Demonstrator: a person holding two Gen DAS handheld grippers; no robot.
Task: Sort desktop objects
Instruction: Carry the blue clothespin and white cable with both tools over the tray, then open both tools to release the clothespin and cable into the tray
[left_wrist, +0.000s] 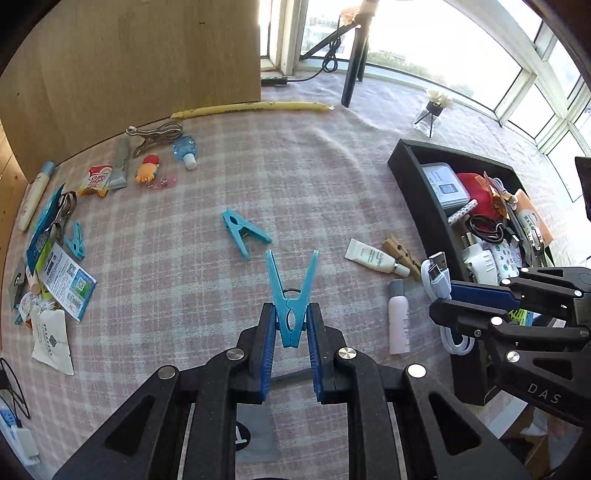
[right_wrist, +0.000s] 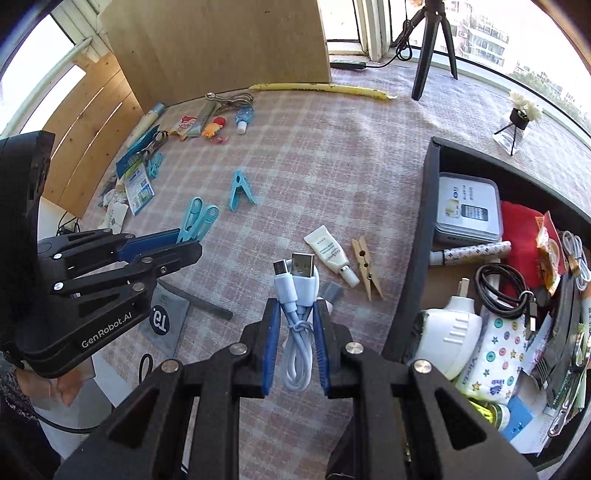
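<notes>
My left gripper is shut on a blue clothes peg, held above the checked cloth with its two legs pointing away from me. The same peg sticks out of that gripper in the right wrist view. My right gripper is shut on a coiled white USB cable, plugs upward; the cable shows in it at the right of the left wrist view. A second blue peg lies on the cloth. The black box at the right holds several items.
A white cream tube, a wooden peg and a pink bottle lie beside the box. Small items and packets crowd the far left by a wooden board. A tripod and a small vase stand behind.
</notes>
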